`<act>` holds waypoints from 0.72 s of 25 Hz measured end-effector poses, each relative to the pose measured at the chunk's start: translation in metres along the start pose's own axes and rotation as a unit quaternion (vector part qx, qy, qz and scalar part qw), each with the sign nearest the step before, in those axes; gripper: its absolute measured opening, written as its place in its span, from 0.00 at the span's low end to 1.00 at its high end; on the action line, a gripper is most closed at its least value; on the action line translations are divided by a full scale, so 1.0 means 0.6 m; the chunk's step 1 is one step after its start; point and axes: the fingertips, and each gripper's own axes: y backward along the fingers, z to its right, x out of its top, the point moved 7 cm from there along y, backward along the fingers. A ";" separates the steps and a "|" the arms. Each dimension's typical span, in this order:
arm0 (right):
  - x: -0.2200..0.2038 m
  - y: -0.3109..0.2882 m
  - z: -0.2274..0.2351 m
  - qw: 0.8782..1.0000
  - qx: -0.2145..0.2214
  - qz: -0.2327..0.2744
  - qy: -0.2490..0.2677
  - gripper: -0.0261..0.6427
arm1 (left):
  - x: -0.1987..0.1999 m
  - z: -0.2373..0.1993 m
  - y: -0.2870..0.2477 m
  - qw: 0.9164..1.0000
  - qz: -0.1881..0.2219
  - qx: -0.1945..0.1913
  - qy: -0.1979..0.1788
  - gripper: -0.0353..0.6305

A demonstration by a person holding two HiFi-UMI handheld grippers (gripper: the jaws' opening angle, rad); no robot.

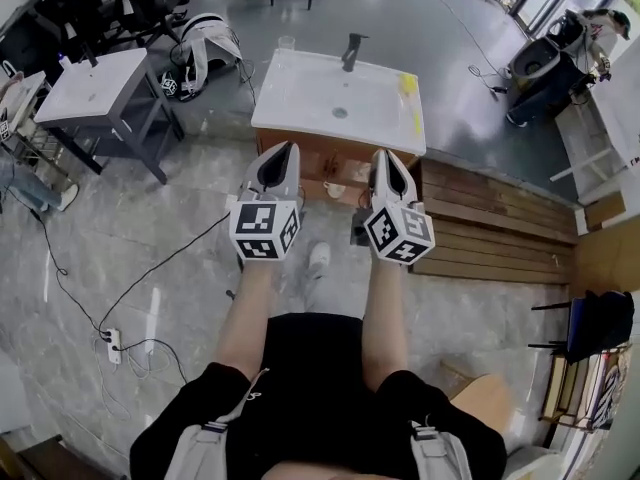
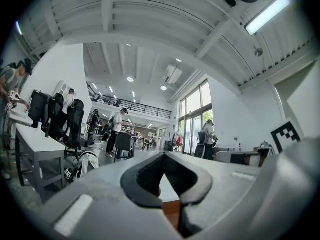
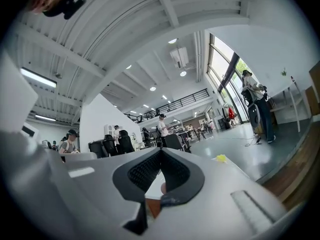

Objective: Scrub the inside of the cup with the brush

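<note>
A white sink top point(image 1: 300, 93) on a wooden cabinet stands ahead of me, with a dark tap point(image 1: 350, 50) at its far edge. A clear glass point(image 1: 287, 41) stands just behind its far left corner. Something yellow point(image 1: 408, 83) lies on its right side and also shows as a yellow object point(image 3: 220, 158) in the right gripper view. A small pale cup-like thing point(image 1: 333, 189) sits low against the cabinet front, between my grippers. Short of the sink's near edge, my left gripper point(image 1: 290, 148) and right gripper point(image 1: 383, 155) point level, both shut and empty. No brush is recognisable.
A grey table point(image 1: 95, 83) stands to the left, with black chairs behind it. Cables and a power strip point(image 1: 112, 343) lie on the floor at the left. A wooden platform point(image 1: 500, 218) runs along the right. Several people stand in the distance point(image 2: 117, 126).
</note>
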 end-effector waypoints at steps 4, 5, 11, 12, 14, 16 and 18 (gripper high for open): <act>-0.010 -0.071 0.036 1.000 0.010 -0.001 -0.021 0.04 | -0.015 -0.019 -0.065 1.000 -0.009 0.015 -0.009 0.05; -0.011 -0.089 0.043 1.000 0.015 0.001 -0.026 0.04 | -0.018 -0.023 -0.083 1.000 -0.010 0.017 -0.012 0.05; -0.036 -0.214 0.091 0.998 0.043 -0.011 -0.046 0.04 | -0.043 -0.058 -0.191 0.999 -0.020 0.028 -0.024 0.05; -0.039 -0.234 0.104 0.998 0.041 -0.013 -0.055 0.04 | -0.046 -0.062 -0.210 0.999 -0.025 0.028 -0.026 0.05; -0.038 -0.275 0.128 0.997 0.041 -0.014 -0.068 0.04 | -0.048 -0.072 -0.248 0.999 -0.027 0.029 -0.026 0.05; -0.036 -0.315 0.147 0.996 0.047 -0.018 -0.071 0.04 | -0.050 -0.083 -0.287 0.999 -0.025 0.033 -0.020 0.05; -0.036 -0.349 0.163 0.996 0.051 -0.026 -0.069 0.04 | -0.053 -0.090 -0.323 0.999 -0.025 0.036 -0.014 0.05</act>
